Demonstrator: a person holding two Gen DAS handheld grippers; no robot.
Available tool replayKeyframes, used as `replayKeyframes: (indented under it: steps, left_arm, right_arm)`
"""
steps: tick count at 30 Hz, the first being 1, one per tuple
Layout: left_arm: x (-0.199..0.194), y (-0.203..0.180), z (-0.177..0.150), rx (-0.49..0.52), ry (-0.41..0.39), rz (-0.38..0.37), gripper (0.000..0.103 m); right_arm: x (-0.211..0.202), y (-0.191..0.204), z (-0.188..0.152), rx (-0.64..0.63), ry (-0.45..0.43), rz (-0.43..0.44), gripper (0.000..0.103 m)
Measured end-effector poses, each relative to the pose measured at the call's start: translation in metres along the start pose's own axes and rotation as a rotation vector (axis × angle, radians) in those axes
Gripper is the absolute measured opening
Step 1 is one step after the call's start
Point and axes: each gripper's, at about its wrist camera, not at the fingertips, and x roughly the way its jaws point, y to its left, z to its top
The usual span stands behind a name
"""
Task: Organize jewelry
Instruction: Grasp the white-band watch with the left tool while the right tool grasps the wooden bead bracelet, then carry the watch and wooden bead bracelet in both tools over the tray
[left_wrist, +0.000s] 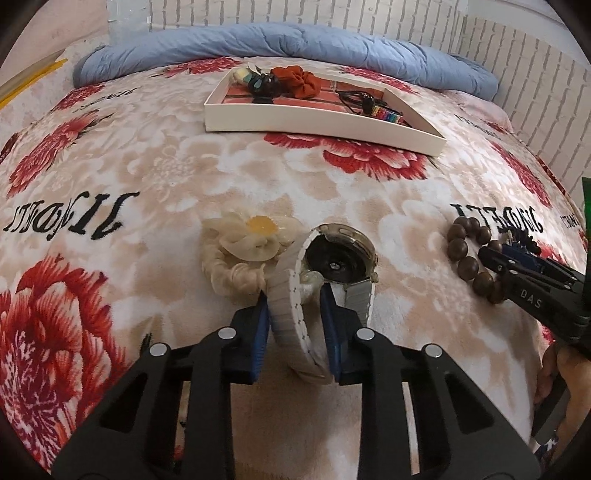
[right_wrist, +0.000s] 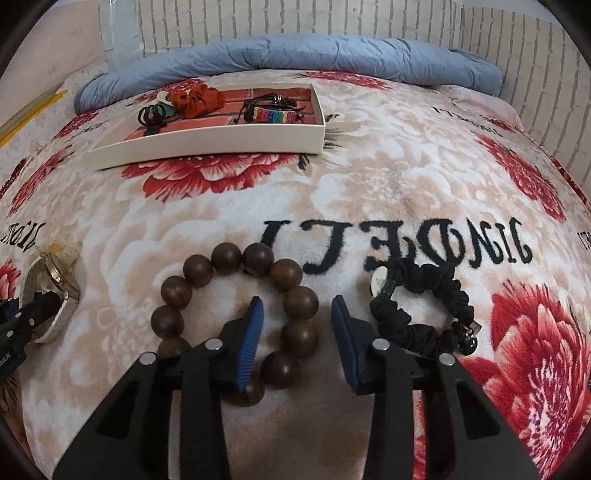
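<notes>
On a flowered bed, nearer than the white tray (left_wrist: 317, 127), the left gripper (left_wrist: 295, 310) pinches a watch (left_wrist: 332, 266) by its band. The right gripper (right_wrist: 297, 317) is spread around the bead bracelet (right_wrist: 236, 299); close firmly before lifting.

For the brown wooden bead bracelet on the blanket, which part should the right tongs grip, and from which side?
Grip the near-right arc of the wooden bead bracelet, from above. It lies flat on the blanket, and the open right tongs already straddle that arc: one finger inside the ring, one outside. Closing should pinch a bead.
</notes>
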Motion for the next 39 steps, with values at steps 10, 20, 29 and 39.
replayKeyframes:
  steps: [10,20,29,39]
  left_arm:
    - [-0.002,0.003,0.0,-0.01,-0.006,-0.017,0.021]
    - [-0.012,-0.001,0.0,0.016,-0.039,-0.017,0.017]
    - [-0.021,-0.002,0.0,0.037,-0.064,-0.018,0.017]
    - [-0.014,0.004,-0.014,0.019,-0.006,-0.001,0.02]
  right_arm:
    - [0.006,0.0,0.004,0.004,0.013,0.009,0.035]
    - [0.001,0.0,0.003,0.003,-0.013,0.041,0.02]
    - [-0.005,0.001,0.001,-0.003,-0.04,0.039,0.02]
    - [-0.002,-0.001,0.001,0.009,-0.024,0.052,0.02]
